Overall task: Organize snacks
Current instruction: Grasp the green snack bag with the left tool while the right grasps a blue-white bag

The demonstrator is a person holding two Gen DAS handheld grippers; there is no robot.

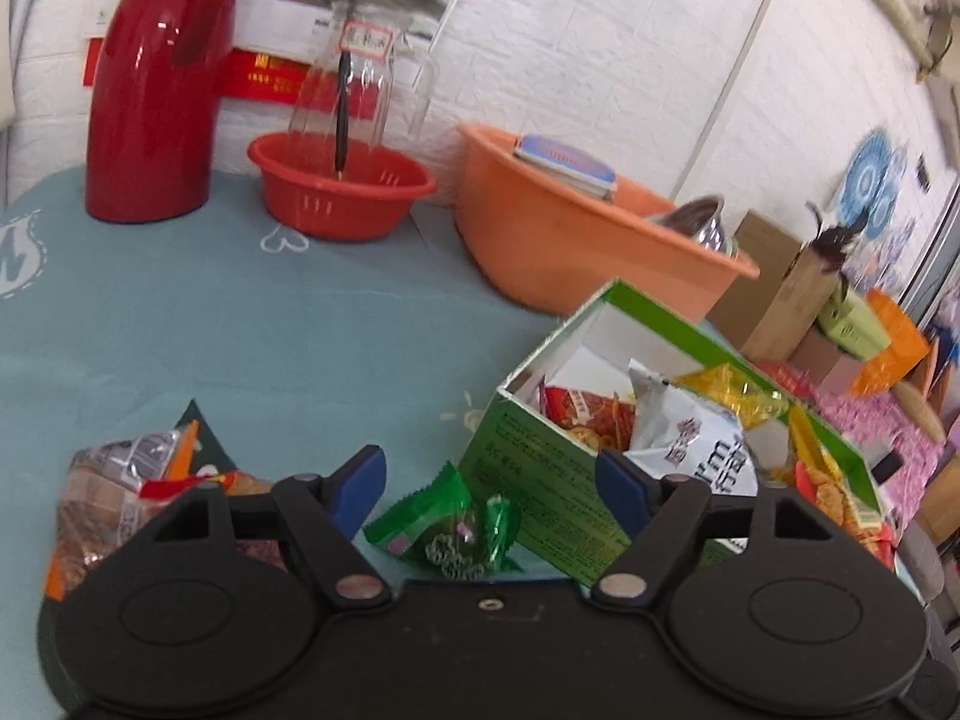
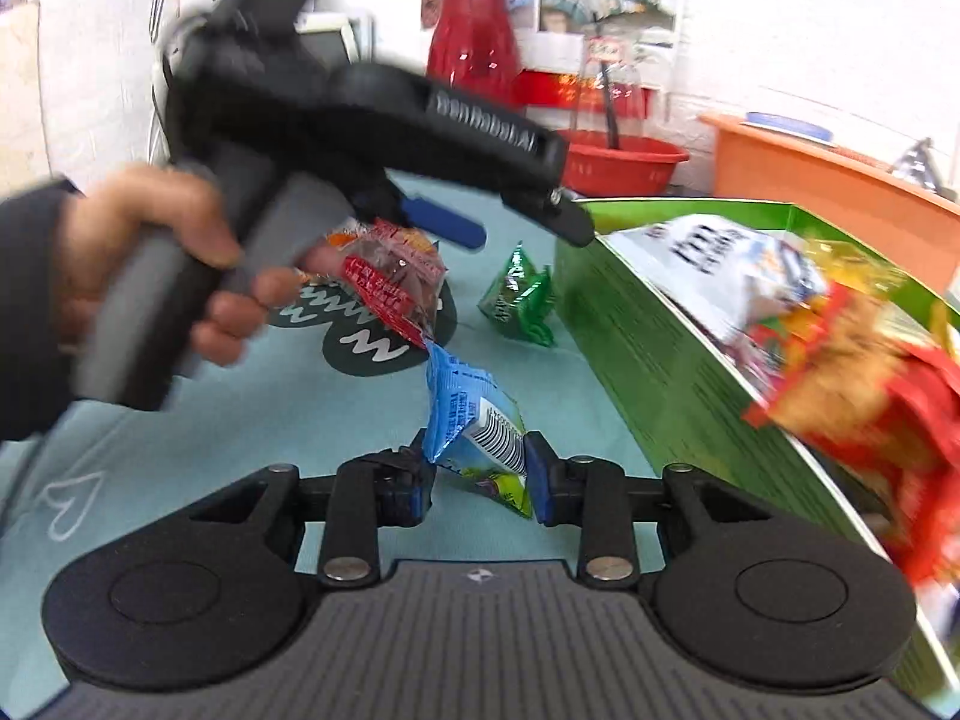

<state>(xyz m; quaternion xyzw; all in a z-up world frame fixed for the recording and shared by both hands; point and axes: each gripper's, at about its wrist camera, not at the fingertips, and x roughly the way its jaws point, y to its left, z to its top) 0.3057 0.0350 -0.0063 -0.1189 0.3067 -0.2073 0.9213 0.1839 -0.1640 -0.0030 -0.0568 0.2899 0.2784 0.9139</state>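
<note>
Two risks we see. In the left wrist view, our left gripper (image 1: 489, 480) stands wide apart and empty, the green packet (image 1: 447, 531) between its fingers, the green box (image 1: 606, 480) at three o'clock; closing could snag the box wall. In the right wrist view, our right gripper (image 2: 480, 480) pinches the blue packet (image 2: 477, 420) by its lower end, so it might slip.

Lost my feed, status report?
Right gripper shut on blue packet. Left gripper open over green packet. Green box alongside, nothing blocking.
</note>
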